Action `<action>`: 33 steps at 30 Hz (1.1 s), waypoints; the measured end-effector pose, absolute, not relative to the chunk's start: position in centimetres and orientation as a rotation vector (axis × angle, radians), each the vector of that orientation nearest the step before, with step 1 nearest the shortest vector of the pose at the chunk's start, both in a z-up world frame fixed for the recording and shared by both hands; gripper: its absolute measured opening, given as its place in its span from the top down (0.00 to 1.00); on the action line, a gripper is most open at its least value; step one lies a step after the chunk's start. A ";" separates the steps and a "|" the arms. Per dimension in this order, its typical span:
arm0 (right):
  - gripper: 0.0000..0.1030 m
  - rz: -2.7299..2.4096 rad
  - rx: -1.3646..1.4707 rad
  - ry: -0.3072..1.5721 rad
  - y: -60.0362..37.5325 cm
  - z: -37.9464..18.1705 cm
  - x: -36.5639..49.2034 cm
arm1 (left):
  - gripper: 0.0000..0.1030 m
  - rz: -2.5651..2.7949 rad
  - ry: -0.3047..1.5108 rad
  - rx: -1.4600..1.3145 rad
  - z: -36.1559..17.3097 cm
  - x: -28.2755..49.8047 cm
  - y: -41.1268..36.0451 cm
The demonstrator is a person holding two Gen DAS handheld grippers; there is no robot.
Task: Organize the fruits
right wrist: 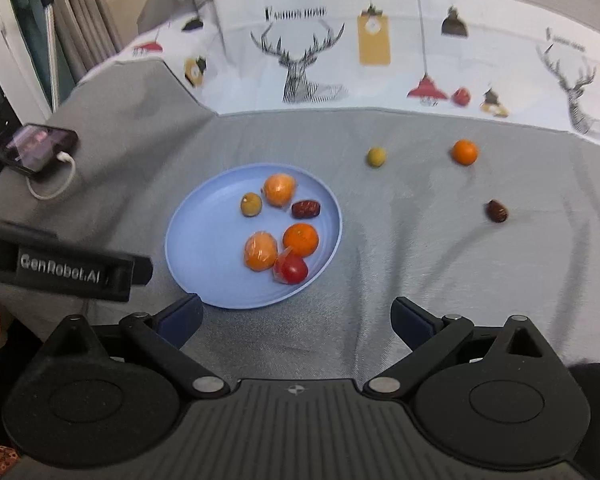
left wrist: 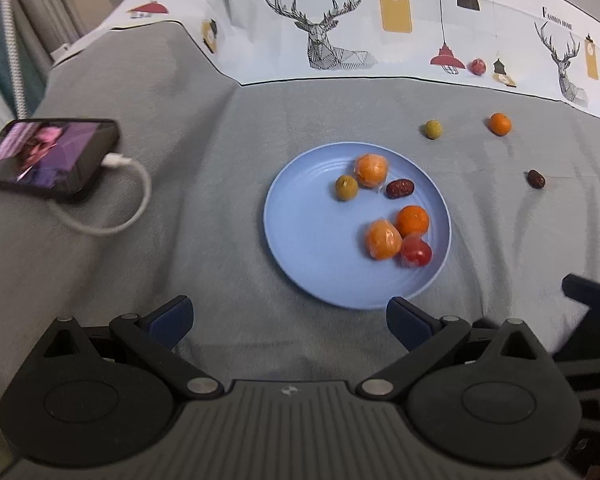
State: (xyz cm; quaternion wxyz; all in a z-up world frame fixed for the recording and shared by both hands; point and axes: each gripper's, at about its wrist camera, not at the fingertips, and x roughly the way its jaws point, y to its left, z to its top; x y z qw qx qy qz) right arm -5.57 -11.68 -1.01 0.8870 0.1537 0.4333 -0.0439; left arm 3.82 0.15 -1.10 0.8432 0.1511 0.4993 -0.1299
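Right wrist: left tongs' (right wrist: 66,270) branded side.

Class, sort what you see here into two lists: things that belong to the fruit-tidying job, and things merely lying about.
Belongs to the job:
- blue plate with six fruits on it
- loose green fruit
- loose orange
- loose red date
- small red fruit on the patterned cloth
- left gripper and right gripper, both open

Just lying about:
- phone
- white charging cable

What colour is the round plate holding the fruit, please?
Light blue round plate; the left wrist view shows it best.
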 end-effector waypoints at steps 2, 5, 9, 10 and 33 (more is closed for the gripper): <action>0.03 -0.088 0.307 0.872 -11.4 -0.2 -6.5 | 0.00 -0.266 1.044 0.313 -0.7 2.8 0.6; 0.01 -0.079 0.282 0.839 -10.8 0.6 -7.2 | 0.00 -0.251 1.034 0.294 -0.2 1.8 1.2; 0.01 -0.063 0.261 0.824 -10.3 1.1 -7.8 | 0.00 -0.243 1.022 0.294 0.2 0.9 1.7; 0.01 -0.062 0.260 0.825 -10.3 1.1 -7.8 | 0.00 -0.242 1.017 0.297 0.3 0.7 1.8; 0.01 -0.056 0.253 0.815 -10.1 1.3 -8.0 | 0.00 -0.236 1.003 0.321 0.6 0.5 1.9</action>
